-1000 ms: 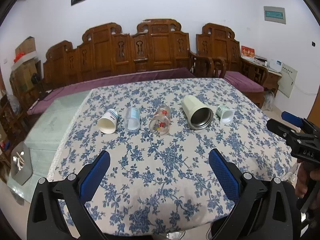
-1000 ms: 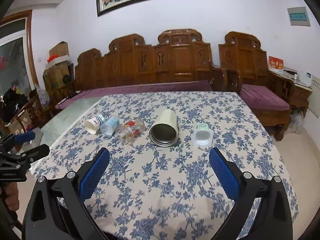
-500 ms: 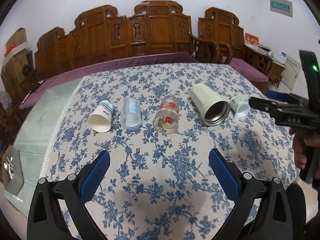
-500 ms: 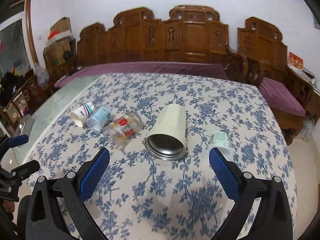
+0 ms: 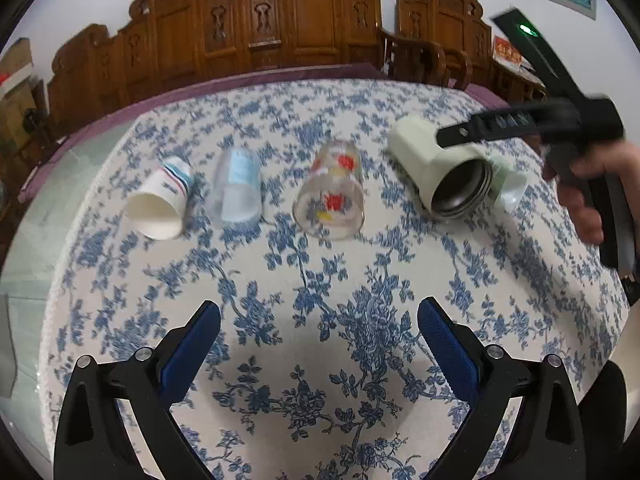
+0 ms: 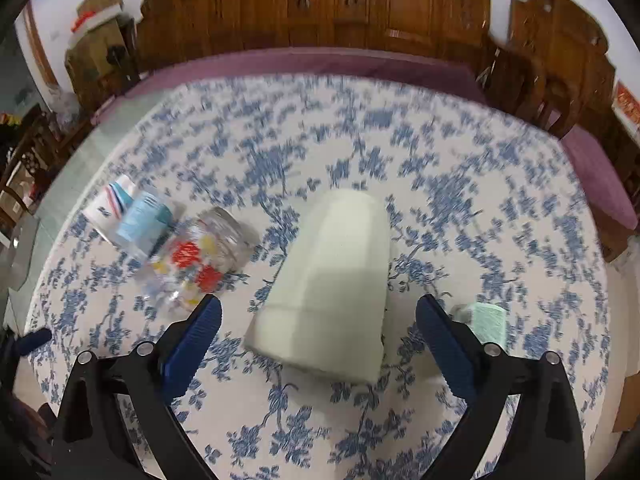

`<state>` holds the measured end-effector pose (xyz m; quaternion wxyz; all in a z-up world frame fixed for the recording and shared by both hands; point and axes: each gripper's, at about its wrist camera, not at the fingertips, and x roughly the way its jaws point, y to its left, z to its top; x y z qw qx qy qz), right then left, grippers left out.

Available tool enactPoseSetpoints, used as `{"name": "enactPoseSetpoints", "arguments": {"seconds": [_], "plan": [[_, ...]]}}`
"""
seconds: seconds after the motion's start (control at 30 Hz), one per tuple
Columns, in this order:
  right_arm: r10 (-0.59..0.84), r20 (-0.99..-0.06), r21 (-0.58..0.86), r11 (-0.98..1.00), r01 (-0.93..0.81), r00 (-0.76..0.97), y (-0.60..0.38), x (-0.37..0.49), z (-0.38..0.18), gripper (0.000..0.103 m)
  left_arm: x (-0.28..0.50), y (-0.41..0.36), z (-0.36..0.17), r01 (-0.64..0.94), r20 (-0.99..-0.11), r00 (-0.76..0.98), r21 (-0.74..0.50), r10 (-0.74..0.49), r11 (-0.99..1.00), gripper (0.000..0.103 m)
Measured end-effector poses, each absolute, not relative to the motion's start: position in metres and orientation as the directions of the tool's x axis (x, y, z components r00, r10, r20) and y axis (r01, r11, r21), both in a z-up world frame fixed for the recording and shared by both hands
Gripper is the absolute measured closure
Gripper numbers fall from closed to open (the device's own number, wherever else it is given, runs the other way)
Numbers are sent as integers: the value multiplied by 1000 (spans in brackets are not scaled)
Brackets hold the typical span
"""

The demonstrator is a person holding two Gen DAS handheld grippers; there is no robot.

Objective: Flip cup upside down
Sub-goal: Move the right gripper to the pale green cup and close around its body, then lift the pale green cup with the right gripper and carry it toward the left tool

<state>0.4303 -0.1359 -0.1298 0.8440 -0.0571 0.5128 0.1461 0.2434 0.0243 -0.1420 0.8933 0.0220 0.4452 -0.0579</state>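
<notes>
Right wrist: right tongs [image 6: 318, 312] are held spread above the tumbler [image 6: 328, 280], lying on the bench [image 6: 480, 216]; left tongs [image 5: 319, 316] spread, empty.

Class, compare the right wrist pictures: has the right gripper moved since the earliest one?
Yes. The right gripper has moved forward and down toward the cream tumbler, which lies on the table and now sits between its open fingers.

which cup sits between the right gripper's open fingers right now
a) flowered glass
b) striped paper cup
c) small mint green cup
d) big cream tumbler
d: in the right wrist view the big cream tumbler lies on its side, centred ahead of the open right gripper, while the flowered glass lies off to the left and the small mint green cup off to the right.
</notes>
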Motion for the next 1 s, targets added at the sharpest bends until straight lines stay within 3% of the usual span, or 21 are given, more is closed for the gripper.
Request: {"name": "enactPoseSetpoints", "arguments": {"seconds": [0.3,0.4,0.57,1.0], "plan": [[182,-951,124,965,-232,251,-137,475,-165,9,240,27,-155,125,-813,569,-58,-119,990,8],[199,-960,157,966,-206,199,-141,482,-172,17,238,27,-154,126,-812,570,-66,-127,990,8],[191,-958,152,971,-186,214,-145,476,-166,22,232,27,-150,126,-809,573,-75,-134,989,8],[300,-921,243,941,-236,249,-150,393,-142,24,190,33,-131,97,-788,603,-86,-127,992,8]]}}
